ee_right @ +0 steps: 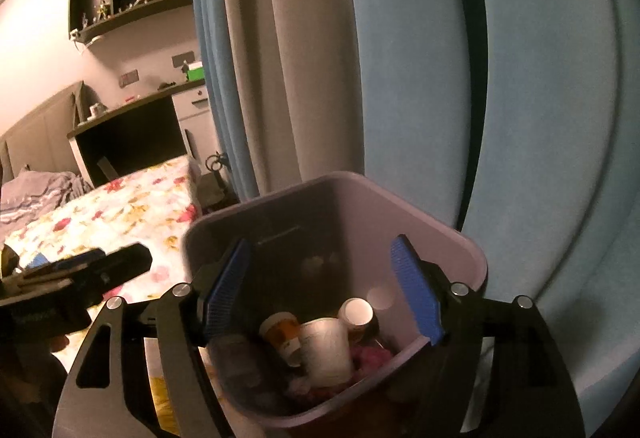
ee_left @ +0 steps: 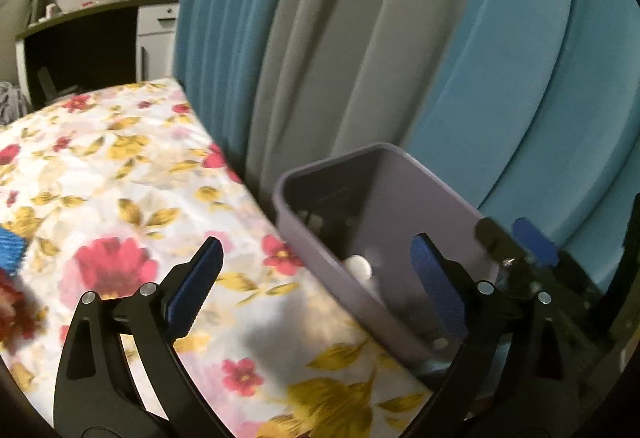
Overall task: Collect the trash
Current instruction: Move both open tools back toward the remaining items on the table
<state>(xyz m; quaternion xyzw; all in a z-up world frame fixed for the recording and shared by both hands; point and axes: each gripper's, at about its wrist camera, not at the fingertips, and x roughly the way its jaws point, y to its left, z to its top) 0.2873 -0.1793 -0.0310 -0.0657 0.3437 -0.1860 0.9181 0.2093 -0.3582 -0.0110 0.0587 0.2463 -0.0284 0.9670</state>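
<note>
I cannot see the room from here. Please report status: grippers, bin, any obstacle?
Left gripper open, empty. Right gripper open, empty, over purple bin. Bin holds orange pill bottle, white cup. Nothing in the way.

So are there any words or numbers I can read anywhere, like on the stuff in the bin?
None can be read.
Orange pill bottle in the purple bin: its label has dark marks, too blurred to read.
White cup in the bin: no print that I can make out.
Green box on the far counter: too small to tell.
Left tongs body: faint lettering, too blurred to read.
</note>
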